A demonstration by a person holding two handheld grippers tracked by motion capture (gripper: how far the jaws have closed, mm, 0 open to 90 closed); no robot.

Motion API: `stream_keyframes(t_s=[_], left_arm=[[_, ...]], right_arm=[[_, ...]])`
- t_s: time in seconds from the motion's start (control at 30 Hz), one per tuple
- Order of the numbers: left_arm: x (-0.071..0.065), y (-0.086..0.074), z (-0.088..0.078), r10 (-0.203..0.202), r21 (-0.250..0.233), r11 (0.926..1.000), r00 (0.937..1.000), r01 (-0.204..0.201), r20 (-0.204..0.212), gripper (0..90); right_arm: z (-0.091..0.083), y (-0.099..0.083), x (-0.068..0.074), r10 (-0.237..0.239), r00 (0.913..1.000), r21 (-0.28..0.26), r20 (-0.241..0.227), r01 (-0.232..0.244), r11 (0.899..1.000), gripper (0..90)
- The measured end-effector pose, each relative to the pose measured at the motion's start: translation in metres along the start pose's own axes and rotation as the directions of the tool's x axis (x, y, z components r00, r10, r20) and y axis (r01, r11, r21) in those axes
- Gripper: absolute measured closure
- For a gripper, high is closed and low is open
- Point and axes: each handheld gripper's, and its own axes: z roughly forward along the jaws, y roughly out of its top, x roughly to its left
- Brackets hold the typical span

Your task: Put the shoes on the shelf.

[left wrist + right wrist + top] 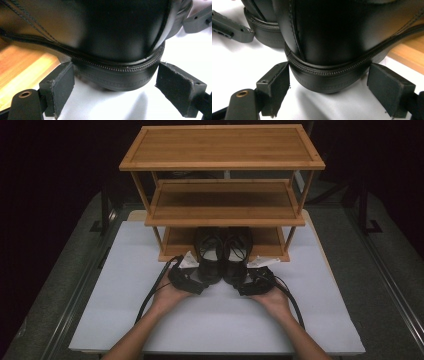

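1. the left shoe (210, 255) and the right shoe (237, 254), both black lace-ups, sit side by side with toes in on the bottom shelf (176, 240) of the wooden rack (220, 150) and heels sticking out toward 6 o'clock over the white board (220, 320)
2. the left gripper (192, 277) sits at the left shoe's heel; in the left gripper view the heel (120, 77) lies between the pads (60, 87); the jaws stand wide, the 9 o'clock pad about touching the sole, the 3 o'clock pad just clear; no firm grip shows
3. the right gripper (250, 279) sits at the right shoe's heel; in the right gripper view that heel (327, 77) lies between wide jaws, the pads (275, 87) just beside the sole; whether they press i cannot tell
4. the rack stands at 12 o'clock on the board; its two upper shelves are bare
5. both hands (170, 295) rest on the board at 6 o'clock of the shoes
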Motion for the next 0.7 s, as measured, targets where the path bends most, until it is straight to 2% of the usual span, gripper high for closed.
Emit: stream_keyframes(t_s=[0.2, 0.4, 0.5, 0.6, 0.7], left_arm=[[0.005, 0.006, -0.003, -0.026, -0.024, 0.9994, 0.9995, 0.026, 0.020, 14.8], [0.015, 0.014, 0.000, -0.043, -0.046, 0.9980, 0.9989, 0.044, 0.021, 14.8], [0.022, 0.018, 0.002, -0.027, -0.030, 0.9992, 0.9995, 0.027, 0.016, 14.8], [0.027, 0.021, 0.007, -0.046, -0.052, 0.9976, 0.9988, 0.046, 0.016, 14.8], [0.033, 0.024, 0.011, -0.046, -0.037, 0.9983, 0.9989, 0.046, 0.007, 14.7]], right_arm=[[-0.005, 0.009, -0.006, 0.015, 0.9996, -0.004, -0.024, -0.015, 1.000, 18.5], [-0.004, 0.019, -0.014, 0.030, 0.9990, -0.007, -0.032, -0.030, 1.000, 18.4], [0.000, 0.024, -0.019, 0.032, 0.9991, -0.006, -0.030, -0.032, 0.999, 18.4], [0.004, 0.030, -0.025, 0.033, 0.9991, -0.005, -0.027, -0.033, 0.999, 18.4], [0.007, 0.034, -0.029, 0.032, 0.9993, -0.007, -0.019, -0.032, 0.999, 18.4]])
